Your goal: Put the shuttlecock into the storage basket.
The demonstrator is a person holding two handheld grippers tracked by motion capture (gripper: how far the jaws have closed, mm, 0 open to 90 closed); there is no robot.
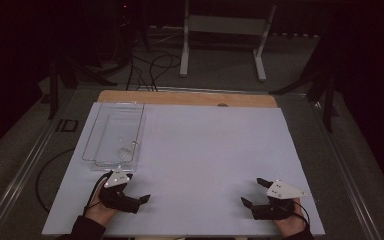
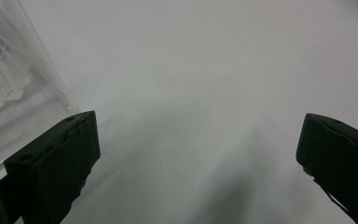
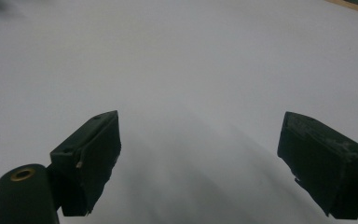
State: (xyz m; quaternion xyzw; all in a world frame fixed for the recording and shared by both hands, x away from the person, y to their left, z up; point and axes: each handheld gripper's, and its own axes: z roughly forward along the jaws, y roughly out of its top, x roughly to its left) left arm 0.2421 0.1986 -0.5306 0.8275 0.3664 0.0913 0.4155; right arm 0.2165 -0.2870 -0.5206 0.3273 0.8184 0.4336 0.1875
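A clear plastic tray (image 1: 114, 131) lies on the left part of the white board (image 1: 205, 150). Inside its near end rests a white feathered shuttlecock (image 2: 0, 79), faint in the high view (image 1: 129, 149). My left gripper (image 1: 137, 187) is held just in front of the tray's near right corner, open with nothing between its jaws. In the left gripper view the tray's clear wall (image 2: 51, 79) stands beside the left jaw, and the left gripper (image 2: 196, 158) faces bare board. My right gripper (image 1: 254, 191) is open and empty near the board's front right, and in its own view the right gripper (image 3: 198, 158) looks over bare board.
A wooden strip (image 1: 190, 97) borders the board's far edge. Metal rails (image 1: 25, 165) run along both table sides. Beyond the table stand a white frame (image 1: 225, 35), dark stands and floor cables (image 1: 150, 65).
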